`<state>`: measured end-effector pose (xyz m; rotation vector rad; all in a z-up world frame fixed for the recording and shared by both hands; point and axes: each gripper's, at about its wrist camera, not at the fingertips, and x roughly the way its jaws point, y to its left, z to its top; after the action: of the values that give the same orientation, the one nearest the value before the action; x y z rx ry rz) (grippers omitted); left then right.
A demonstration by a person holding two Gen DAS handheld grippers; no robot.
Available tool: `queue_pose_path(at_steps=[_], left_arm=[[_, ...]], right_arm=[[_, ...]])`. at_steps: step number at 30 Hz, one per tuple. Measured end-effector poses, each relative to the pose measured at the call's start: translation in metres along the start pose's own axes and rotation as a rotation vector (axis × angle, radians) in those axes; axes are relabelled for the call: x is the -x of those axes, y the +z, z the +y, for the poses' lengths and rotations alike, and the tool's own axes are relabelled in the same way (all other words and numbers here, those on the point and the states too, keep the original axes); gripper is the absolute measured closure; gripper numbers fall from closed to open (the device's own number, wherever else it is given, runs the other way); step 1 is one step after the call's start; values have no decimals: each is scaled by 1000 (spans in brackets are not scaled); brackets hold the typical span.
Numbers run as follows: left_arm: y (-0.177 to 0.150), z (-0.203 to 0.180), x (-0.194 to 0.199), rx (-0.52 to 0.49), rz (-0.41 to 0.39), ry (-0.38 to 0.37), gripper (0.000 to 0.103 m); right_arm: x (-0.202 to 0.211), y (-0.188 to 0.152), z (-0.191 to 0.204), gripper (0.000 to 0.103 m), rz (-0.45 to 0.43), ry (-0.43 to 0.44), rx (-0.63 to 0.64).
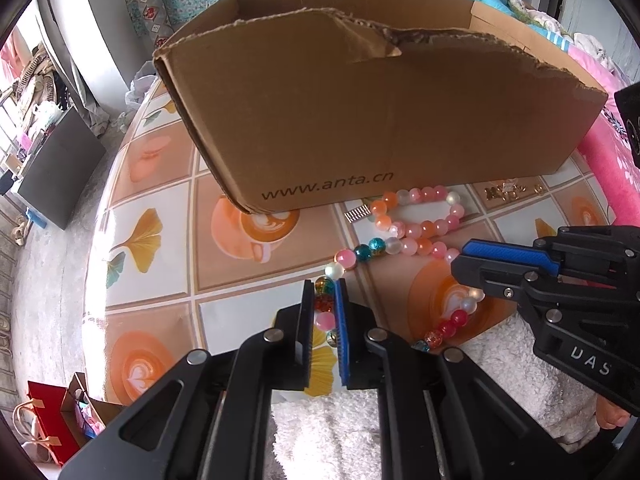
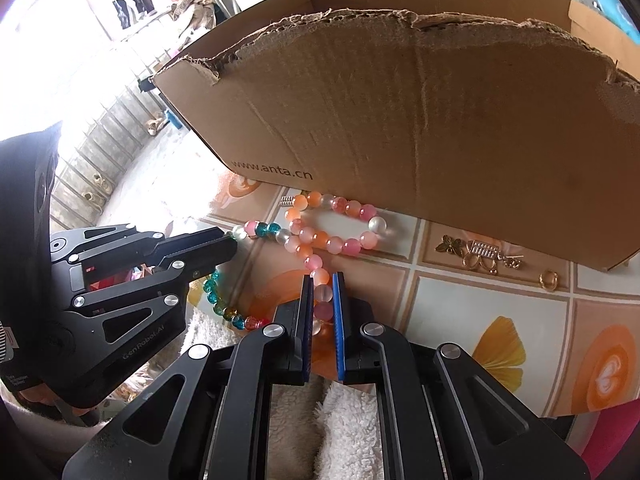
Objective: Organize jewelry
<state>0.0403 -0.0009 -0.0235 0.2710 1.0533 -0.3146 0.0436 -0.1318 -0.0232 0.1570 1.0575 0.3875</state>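
over table (image 1: 168,184), both tongs (image 1: 324,292) (image 2: 322,288) pinch beads (image 1: 416,232).

Left gripper (image 1: 325,286) fingers clamp the bead necklace (image 1: 404,220) (cardboard box (image 1: 380,120) behind).

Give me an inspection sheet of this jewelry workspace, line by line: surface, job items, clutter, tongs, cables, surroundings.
Surface: round table with a coffee-and-leaf tile print, partly covered.
Job's things: long strand of pink, orange, white and teal glass beads lying looped on the table; small gold charms and rings beside the torn brown cardboard box.
Clutter: small silver ridged piece by the box.
Tongs: left tongs shut on the bead strand; right tongs shut on another stretch of it.
Cables: nothing seen.
Surroundings: white fluffy fabric below; red gift bag on the floor.
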Motion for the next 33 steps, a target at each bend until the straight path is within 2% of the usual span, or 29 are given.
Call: queue_pose_path(at_steps=[11,33], left_arm=[[6,-14,0,-6,17,49,94],[6,-16,2,-12,15,58,94]], right_arm=[[2,6,-12,96,9,17,-29],[2,8,-12,96,9,17,-36]])
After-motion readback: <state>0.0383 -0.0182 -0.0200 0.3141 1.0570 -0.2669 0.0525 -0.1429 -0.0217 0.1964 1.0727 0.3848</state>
